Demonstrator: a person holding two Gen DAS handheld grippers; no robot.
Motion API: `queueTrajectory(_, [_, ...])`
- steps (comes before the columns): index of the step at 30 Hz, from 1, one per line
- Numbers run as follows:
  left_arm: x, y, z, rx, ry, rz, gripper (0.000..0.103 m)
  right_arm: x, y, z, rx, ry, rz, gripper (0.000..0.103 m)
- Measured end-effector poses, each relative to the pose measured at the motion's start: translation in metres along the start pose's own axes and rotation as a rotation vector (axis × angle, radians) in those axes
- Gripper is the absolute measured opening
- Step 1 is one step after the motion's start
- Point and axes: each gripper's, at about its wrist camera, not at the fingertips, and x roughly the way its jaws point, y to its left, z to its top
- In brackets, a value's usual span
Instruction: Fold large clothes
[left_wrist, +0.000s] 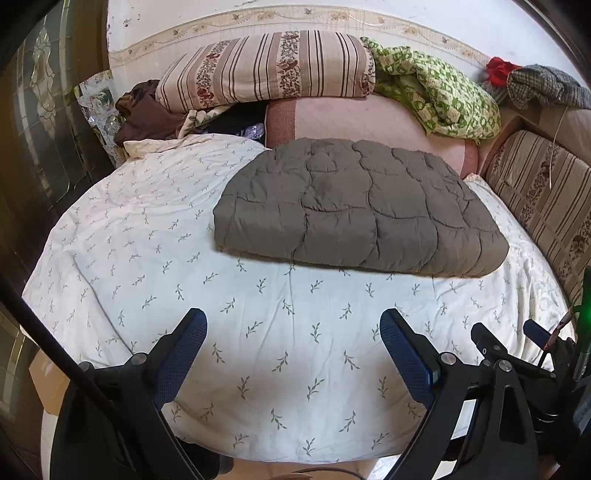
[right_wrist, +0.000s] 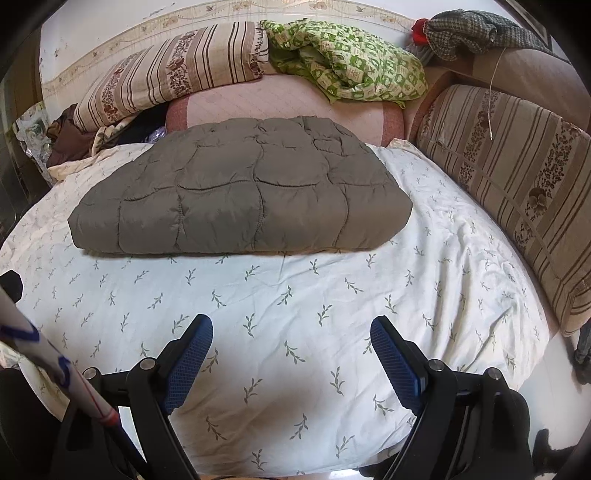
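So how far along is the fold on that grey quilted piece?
Done: the grey quilted garment lies as a compact, squared-off bundle on the leaf-print sheet, edges fairly even. In hand: nothing; the left claw and right claw are both open and empty, hovering short of it. Left: possibly one more fold or a tidy-up; I can't tell if a smaller bundle is wanted.

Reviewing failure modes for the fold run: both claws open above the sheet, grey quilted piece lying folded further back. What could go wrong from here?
1. The grey quilted garment is thick and puffy; a claw may pinch only the top layer, so the fold could spring open.
2. It lies on a loose leaf-print sheet; a low grasp by the right claw or left claw might catch sheet too.
3. The green patterned blanket and striped pillow are piled behind it, so pushing the garment back could snag them.
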Motion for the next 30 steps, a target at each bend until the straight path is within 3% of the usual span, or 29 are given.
queueTrajectory(18, [0.03,0.004,-0.006,-0.007,0.081,0.02,0.094,0.015,0.004,0.003,-0.007,0.021,0.007,0.091])
queueTrajectory(26, [0.051,0.017,-0.009,-0.037,0.133,0.011,0.094,0.043,0.028,0.088,-0.078,-0.124,0.004,0.091])
queueTrajectory(27, [0.054,0.019,-0.009,-0.037,0.137,0.008,0.094,0.049,0.032,0.097,-0.088,-0.133,0.01,0.089])
queueTrajectory(30, [0.062,0.026,-0.009,-0.038,0.146,0.024,0.094,0.088,0.055,0.126,-0.138,-0.117,0.087,0.072])
